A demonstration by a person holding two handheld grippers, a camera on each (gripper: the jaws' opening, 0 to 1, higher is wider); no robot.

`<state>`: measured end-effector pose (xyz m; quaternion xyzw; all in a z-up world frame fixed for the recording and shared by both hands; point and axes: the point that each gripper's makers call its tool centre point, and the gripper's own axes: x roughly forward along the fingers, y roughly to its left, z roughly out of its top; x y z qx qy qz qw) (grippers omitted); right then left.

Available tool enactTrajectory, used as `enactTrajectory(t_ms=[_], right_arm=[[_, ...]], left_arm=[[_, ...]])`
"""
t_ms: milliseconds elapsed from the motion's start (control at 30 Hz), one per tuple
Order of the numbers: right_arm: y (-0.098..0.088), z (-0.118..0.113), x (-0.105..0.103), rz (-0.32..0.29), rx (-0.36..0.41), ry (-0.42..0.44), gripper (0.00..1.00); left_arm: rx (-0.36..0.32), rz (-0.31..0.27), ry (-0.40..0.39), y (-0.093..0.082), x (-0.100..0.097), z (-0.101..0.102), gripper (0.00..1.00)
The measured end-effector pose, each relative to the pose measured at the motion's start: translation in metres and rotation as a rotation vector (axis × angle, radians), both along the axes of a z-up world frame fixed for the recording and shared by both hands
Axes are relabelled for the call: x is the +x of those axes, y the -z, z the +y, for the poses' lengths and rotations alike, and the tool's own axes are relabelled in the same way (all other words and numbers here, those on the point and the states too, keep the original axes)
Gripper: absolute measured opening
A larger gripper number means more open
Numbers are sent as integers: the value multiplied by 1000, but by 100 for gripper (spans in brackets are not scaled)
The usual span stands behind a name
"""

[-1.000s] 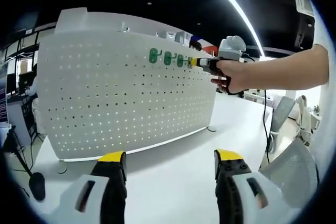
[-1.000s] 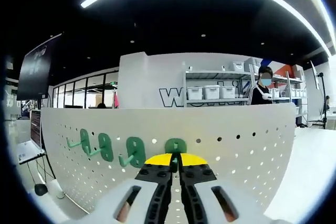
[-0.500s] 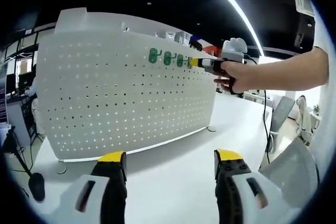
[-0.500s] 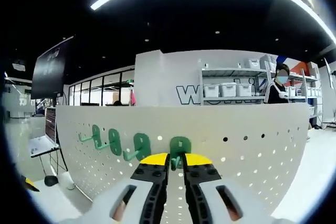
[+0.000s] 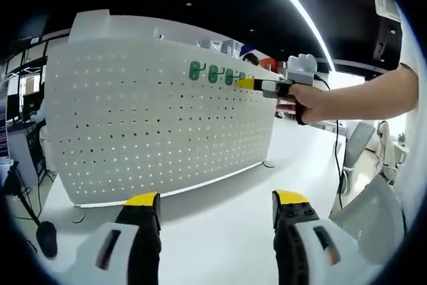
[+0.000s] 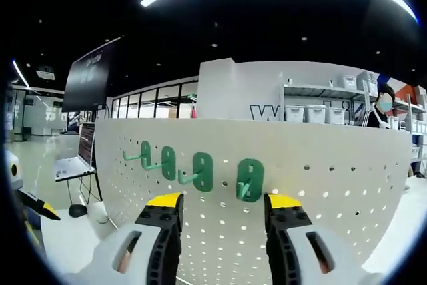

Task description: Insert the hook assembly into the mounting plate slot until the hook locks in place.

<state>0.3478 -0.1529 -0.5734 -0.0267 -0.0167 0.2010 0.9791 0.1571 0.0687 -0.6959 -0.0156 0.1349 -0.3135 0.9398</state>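
Note:
The white perforated mounting plate stands upright on a white table. Several green hooks hang in a row near its top; the rightmost one sits seated in the plate, just past my right gripper, whose jaws stand open and apart from it. From the left gripper view, the right gripper comes in from the right, held by a hand, with its yellow tips beside the hook row. My left gripper hovers open and empty above the table.
An office chair stands at the table's right end. Behind the plate are a black screen, shelves with bins and a person. A laptop sits on a side stand at the left.
My right gripper has opened, letting go of the rightmost green hook, which stays on the plate, and has drawn back a little. The left gripper has not moved.

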Motion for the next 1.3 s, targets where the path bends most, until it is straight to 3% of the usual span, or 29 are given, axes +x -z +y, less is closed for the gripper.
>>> enactTrajectory(t_ms=[467, 667, 1300], right_arm=[[6, -2, -4, 12, 0, -9, 54], [11, 2, -19, 3, -31, -59, 55], [43, -5, -65, 32, -16, -111, 58]], left_arm=[[-1, -1, 1, -1, 0, 0, 70], [-1, -6, 7, -2, 2, -3, 70], [11, -17, 23, -3, 8, -7, 73]])
